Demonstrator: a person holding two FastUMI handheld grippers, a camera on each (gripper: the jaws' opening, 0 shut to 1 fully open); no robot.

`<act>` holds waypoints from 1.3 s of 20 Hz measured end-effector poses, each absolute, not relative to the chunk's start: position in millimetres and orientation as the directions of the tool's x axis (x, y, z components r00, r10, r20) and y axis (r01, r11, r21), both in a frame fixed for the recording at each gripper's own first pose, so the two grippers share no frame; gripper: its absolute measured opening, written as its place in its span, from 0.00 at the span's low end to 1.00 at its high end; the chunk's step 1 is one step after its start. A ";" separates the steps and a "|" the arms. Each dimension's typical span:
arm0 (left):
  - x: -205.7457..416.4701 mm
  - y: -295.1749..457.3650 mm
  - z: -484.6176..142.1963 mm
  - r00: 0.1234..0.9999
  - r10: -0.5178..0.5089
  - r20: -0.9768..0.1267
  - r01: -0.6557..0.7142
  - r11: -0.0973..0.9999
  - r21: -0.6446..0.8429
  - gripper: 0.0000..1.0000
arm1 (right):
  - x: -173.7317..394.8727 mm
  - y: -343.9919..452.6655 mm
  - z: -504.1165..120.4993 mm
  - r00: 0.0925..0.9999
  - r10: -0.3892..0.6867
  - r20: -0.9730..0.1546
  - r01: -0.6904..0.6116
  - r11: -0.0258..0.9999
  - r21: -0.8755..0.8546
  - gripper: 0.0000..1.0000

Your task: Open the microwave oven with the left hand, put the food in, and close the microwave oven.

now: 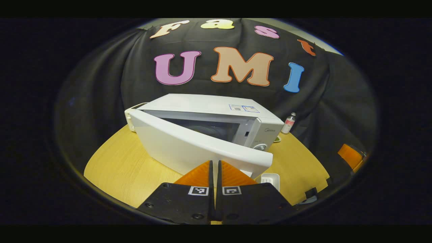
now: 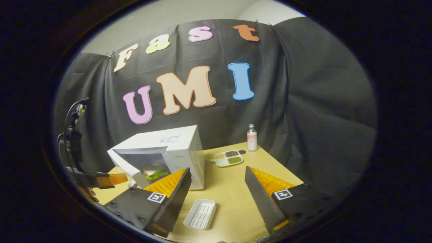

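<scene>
The white microwave (image 1: 216, 111) stands on the wooden table with its door (image 1: 189, 145) partly open, hinged at the left. My left gripper (image 1: 214, 165) is shut with nothing between its fingers, close in front of the door's outer face. In the right gripper view, the left gripper (image 2: 113, 180) is beside the door (image 2: 126, 165), and I cannot tell whether they touch. Green food (image 2: 154, 174) lies inside the microwave (image 2: 175, 148). My right gripper (image 2: 217, 169) hangs open and empty above the table, right of the microwave.
An empty white ribbed tray (image 2: 199, 213) lies on the table in front of the microwave, below the right gripper. A divided dish of grains (image 2: 228, 157) and a small bottle (image 2: 251, 137) stand at the back right. The round table (image 1: 114, 168) ends near the microwave's left side.
</scene>
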State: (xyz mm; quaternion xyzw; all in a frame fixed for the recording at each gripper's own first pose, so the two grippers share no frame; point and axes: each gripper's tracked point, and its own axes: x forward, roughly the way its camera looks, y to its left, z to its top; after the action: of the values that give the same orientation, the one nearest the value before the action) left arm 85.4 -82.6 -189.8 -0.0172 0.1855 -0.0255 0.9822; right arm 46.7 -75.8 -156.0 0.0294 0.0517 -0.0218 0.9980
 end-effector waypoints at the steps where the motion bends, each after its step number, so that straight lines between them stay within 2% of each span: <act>1: 89.2 -83.6 -189.1 0.931 -0.060 -0.361 0.050 0.998 -0.037 0.00 | 48.0 -73.6 -155.7 0.994 -0.033 -0.103 0.039 0.998 0.054 0.92; 14: 141.1 -94.0 -173.4 0.948 -0.082 -0.306 0.082 0.997 -0.013 0.01 | 51.6 -55.3 -160.4 0.992 0.021 -0.122 -0.010 0.995 0.095 0.92; 18: 157.9 -101.4 -171.3 0.951 -0.090 -0.297 0.092 0.996 -0.007 0.00 | 51.5 -65.8 -152.3 0.995 -0.004 -0.095 0.012 0.997 0.080 0.91; 23: 173.5 -116.2 -172.4 0.948 -0.127 -0.290 0.110 0.991 -0.075 0.00 | 54.8 -81.7 -148.7 0.996 -0.042 -0.076 0.050 0.993 0.108 0.91; 25: 177.7 -117.6 -170.7 0.950 -0.124 -0.288 0.102 0.991 -0.089 0.01 | 56.8 -82.8 -149.9 0.996 -0.045 -0.082 0.054 0.992 0.114 0.92; 26: 179.7 -118.1 -170.1 0.950 -0.124 -0.287 0.101 0.991 -0.092 0.01 | 57.6 -83.1 -149.6 0.996 -0.044 -0.084 0.053 0.992 0.115 1.00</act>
State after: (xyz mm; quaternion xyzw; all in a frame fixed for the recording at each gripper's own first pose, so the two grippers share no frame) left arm 179.7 -118.1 -170.1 -0.0382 0.1478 -0.0569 0.9866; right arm 57.6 -83.1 -149.6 0.0588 0.0406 -0.0243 0.9971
